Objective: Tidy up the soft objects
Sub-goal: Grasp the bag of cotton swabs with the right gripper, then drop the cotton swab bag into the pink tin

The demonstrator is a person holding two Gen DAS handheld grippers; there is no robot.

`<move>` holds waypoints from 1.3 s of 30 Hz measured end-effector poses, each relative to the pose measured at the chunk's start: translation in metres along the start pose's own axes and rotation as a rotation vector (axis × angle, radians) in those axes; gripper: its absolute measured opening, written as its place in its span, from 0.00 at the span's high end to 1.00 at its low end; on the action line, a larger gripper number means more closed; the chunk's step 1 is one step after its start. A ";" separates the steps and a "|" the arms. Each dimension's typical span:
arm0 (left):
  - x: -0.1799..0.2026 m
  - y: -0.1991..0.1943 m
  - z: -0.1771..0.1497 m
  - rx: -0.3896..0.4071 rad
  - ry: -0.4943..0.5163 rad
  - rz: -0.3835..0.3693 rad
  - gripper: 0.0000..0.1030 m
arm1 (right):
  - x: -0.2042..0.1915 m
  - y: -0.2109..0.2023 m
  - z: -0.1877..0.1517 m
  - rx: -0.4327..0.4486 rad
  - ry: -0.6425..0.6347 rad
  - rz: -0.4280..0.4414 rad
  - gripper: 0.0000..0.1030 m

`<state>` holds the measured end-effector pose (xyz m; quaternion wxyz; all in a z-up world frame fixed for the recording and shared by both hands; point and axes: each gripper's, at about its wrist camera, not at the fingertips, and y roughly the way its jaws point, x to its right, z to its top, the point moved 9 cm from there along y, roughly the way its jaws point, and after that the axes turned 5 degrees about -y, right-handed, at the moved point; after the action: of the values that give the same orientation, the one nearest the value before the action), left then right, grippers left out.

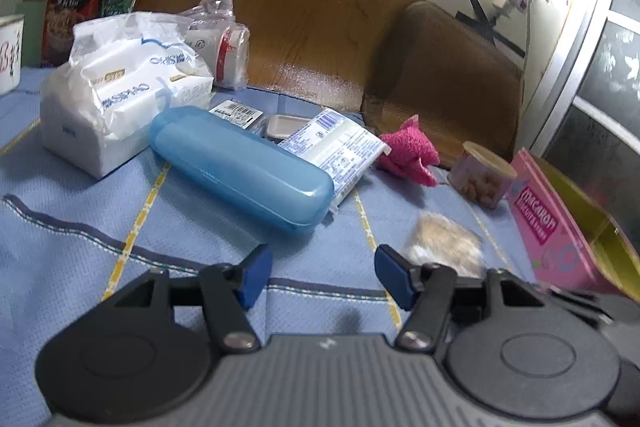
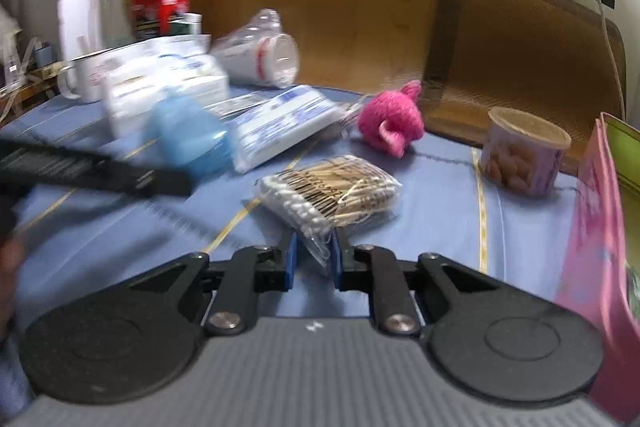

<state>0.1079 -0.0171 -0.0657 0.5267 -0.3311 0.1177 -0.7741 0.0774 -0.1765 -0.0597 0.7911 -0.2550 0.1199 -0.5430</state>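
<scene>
My right gripper [image 2: 313, 254] is clamped narrow on the near corner of the swab pack [image 2: 328, 189]; both blue pads press the clear wrapper. The rest of the pack lies on the blue cloth [image 2: 420, 235], running off toward 1 o'clock from the pads. The view is motion-blurred.

My left gripper [image 1: 323, 271] stands about half open over bare cloth, with nothing between its pads. In the left wrist view the swab pack shows only as a blurred tan patch at 2 o'clock, just beyond the right pad.

Layout, right wrist view, taken from the swab pack:
- Pink toy [image 2: 391, 121] at 1 o'clock, near but apart, beside the brown cushion [image 2: 520, 59].
- Snack cup [image 2: 524, 151] at 2 o'clock, upright.
- Pink box [image 2: 596, 227] at 3 o'clock, standing at the frame edge.
- Wipes pack [image 2: 284, 127] at 11 o'clock, lying flat.
- Blue case [image 2: 188, 135] at 10 o'clock, against the wipes pack.
- Tissue pack [image 2: 160, 83] behind the case; mug [image 2: 86, 79] to its left.
- Bagged cup stack [image 2: 260, 55] at 11 o'clock, far back, lying on its side.
- Red box [image 2: 160, 11] at the back, upright.
- A dark bar, part of the left tool, crosses at 9 o'clock, blurred.

In the left wrist view the toy [image 1: 408, 155] lies just right of the wipes pack [image 1: 340, 151], and I cannot tell whether they touch.
</scene>
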 end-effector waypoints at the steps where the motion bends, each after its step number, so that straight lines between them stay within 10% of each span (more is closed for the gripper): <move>1: 0.002 0.000 -0.001 0.000 0.016 0.009 0.43 | -0.003 -0.008 -0.005 0.008 -0.016 0.006 0.81; 7: 0.008 0.002 -0.003 -0.011 0.068 0.024 0.41 | -0.019 -0.046 -0.030 0.050 -0.106 0.039 0.77; 11: 0.007 0.001 -0.003 -0.037 0.035 -0.035 0.34 | -0.013 -0.049 -0.029 0.051 -0.084 0.022 0.49; 18: 0.039 -0.011 -0.014 -0.087 0.027 -0.171 0.30 | -0.011 -0.040 -0.028 0.022 -0.034 0.028 0.42; 21: 0.063 -0.003 -0.028 -0.147 0.084 -0.197 0.52 | -0.013 -0.036 -0.026 0.022 -0.008 0.052 0.44; 23: 0.074 0.001 -0.036 -0.162 0.101 -0.198 0.51 | -0.015 -0.036 -0.025 0.029 -0.003 0.075 0.73; 39: 0.261 0.005 -0.020 -0.087 0.420 -0.423 0.55 | 0.090 -0.133 -0.014 0.286 0.072 -0.346 0.76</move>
<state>0.0402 -0.2555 0.0183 0.3032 -0.2029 0.1854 -0.9124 -0.0009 -0.3007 0.0069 0.7094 -0.1375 0.0245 -0.6908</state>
